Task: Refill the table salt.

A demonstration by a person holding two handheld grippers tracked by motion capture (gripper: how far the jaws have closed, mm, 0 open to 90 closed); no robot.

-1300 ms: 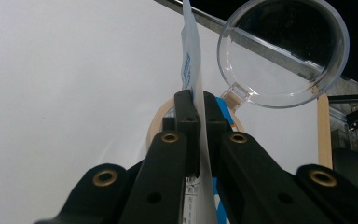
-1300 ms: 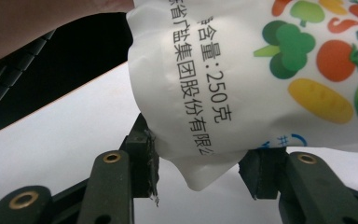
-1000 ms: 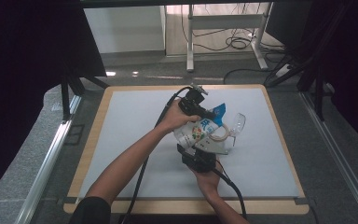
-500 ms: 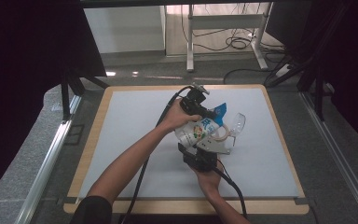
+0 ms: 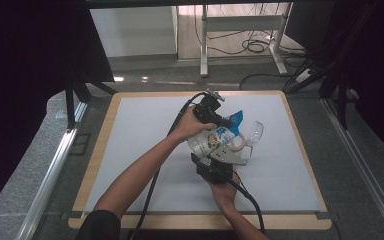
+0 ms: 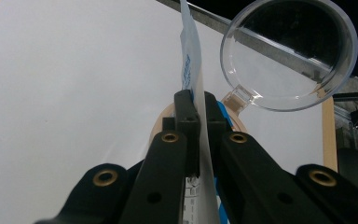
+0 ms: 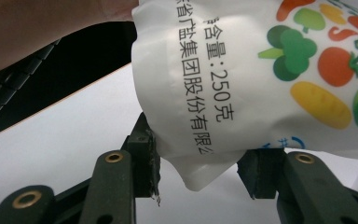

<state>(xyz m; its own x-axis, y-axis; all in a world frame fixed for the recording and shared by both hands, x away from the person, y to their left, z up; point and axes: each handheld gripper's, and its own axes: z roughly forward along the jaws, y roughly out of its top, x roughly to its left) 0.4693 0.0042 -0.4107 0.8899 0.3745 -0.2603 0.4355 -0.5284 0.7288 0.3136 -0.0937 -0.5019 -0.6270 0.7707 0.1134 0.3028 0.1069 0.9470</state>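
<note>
Barely anything has shifted since the earlier frame: my left gripper (image 6: pixel 196 100) stays clamped on the top edge of the white printed plastic pouch (image 5: pixel 212 140), tipped toward the clear plastic scoop (image 5: pixel 252 134) mid-table for pouring, while my right gripper (image 7: pixel 198 163) brackets its bottom corner, jaws apart.

Left gripper (image 6: pixel 196 109) clamped, right gripper (image 7: pixel 198 158) agape.

**Layout at mid-table**

I'm seeing the pouch (image 5: pixel 211 141) sitting mid-table (image 5: pixel 130 145), between left gripper (image 5: pixel 225 121) behind it and right gripper (image 5: pixel 214 159) in front. The scoop (image 5: pixel 252 134) is lying just right of the pouch.
</note>
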